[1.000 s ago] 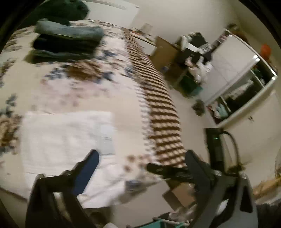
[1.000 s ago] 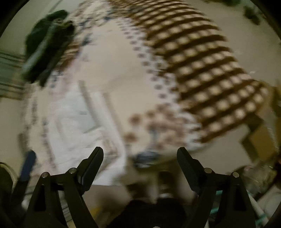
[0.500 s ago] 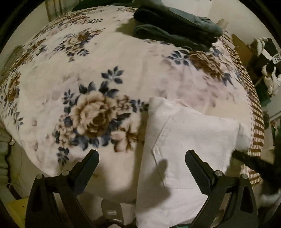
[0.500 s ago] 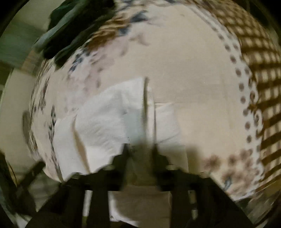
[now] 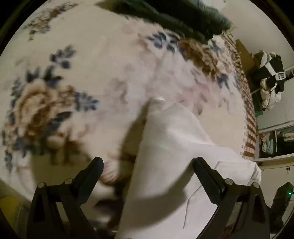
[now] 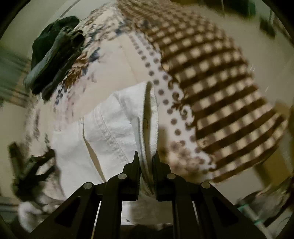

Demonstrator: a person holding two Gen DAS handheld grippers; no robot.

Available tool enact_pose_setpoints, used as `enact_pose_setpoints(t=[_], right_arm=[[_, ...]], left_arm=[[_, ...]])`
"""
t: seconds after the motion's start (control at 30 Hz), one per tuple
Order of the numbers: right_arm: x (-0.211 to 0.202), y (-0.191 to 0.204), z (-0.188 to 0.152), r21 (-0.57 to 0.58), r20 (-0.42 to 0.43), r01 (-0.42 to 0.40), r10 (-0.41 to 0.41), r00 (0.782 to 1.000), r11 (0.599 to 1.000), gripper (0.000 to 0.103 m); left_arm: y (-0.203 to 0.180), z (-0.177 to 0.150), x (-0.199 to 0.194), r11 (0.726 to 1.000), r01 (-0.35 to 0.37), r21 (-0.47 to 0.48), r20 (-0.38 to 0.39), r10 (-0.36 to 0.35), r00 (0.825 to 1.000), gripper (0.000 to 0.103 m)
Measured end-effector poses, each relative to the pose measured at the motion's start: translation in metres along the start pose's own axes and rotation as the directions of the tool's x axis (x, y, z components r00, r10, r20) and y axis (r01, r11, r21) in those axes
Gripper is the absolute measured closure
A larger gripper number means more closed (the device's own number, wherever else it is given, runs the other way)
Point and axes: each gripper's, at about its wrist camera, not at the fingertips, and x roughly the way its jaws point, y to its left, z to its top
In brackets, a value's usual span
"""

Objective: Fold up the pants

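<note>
White pants [image 5: 172,161] lie partly folded on a floral bedspread [image 5: 73,77] near the bed's front edge. My left gripper [image 5: 148,163] is open, its fingers on either side of the pants' near part, just above the cloth. In the right wrist view the white pants [image 6: 114,128] show a stitched seam and a raised edge. My right gripper [image 6: 146,158] is shut on that raised edge of the pants. The left gripper [image 6: 33,171] shows blurred at the left of that view.
A stack of dark folded clothes [image 5: 176,16] lies at the far side of the bed, also in the right wrist view [image 6: 55,53]. The brown checked border [image 6: 216,88] hangs off the bed's right side. Shelves with clothes [image 5: 275,139] stand to the right.
My right gripper has closed on the pants' edge and lifted it. My left gripper swung over the bed to the pants' left part and moved closer, staying open.
</note>
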Motion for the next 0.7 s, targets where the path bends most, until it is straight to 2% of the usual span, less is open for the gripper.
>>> enact_pose_setpoints(t=[0.07,0.13,0.2,0.23,0.3,0.37,0.47,0.53,0.6,0.67,0.7], right_arm=[[0.017,-0.01,0.006,-0.008,-0.019,0.025,-0.025,1.0,1.0,0.087],[0.036,-0.023,0.01,0.022,-0.062,0.053,-0.052,0.997,0.998,0.079],[0.048,-0.03,0.013,0.054,-0.108,0.052,-0.046,0.993,0.997,0.064],[0.047,-0.032,0.014,0.063,-0.115,0.038,-0.03,0.993,0.997,0.059],[0.033,-0.038,0.01,0.106,-0.109,-0.004,0.015,0.994,0.994,0.043],[0.013,-0.05,-0.005,0.165,-0.084,-0.059,0.073,0.994,0.985,0.034],[-0.006,-0.07,-0.044,0.301,-0.083,-0.132,0.164,0.983,0.945,0.033],[0.003,-0.081,-0.075,0.404,-0.112,-0.202,0.268,0.957,0.892,0.033],[0.029,-0.083,-0.103,0.471,-0.145,-0.245,0.349,0.926,0.847,0.033],[0.058,-0.076,-0.118,0.522,-0.128,-0.325,0.45,0.884,0.789,0.033],[0.073,-0.073,-0.122,0.552,-0.103,-0.381,0.514,0.851,0.742,0.033]], left_arm=[[0.002,0.006,0.016,1.0,0.011,0.018,-0.028,-0.01,1.0,0.002],[0.007,0.011,0.028,0.999,0.048,0.022,-0.058,-0.047,0.997,0.0],[0.007,0.012,0.024,0.998,0.06,0.024,-0.07,-0.058,0.996,0.0],[0.006,0.012,0.018,0.998,0.061,0.026,-0.081,-0.058,0.995,0.0],[0.005,0.009,0.002,0.995,0.09,0.03,-0.094,-0.087,0.992,0.001],[0.007,0.001,-0.012,0.992,0.127,0.021,-0.084,-0.125,0.989,0.001],[0.013,-0.018,-0.025,0.983,0.183,-0.017,-0.086,-0.184,0.979,0.001],[0.017,-0.034,-0.02,0.979,0.203,-0.034,-0.114,-0.205,0.972,0.001],[0.019,-0.043,-0.008,0.979,0.196,-0.053,-0.147,-0.202,0.968,0.001],[0.019,-0.05,0.005,0.975,0.21,-0.078,-0.176,-0.221,0.959,0.001],[0.017,-0.051,0.009,0.975,0.207,-0.078,-0.181,-0.218,0.959,0.001]])
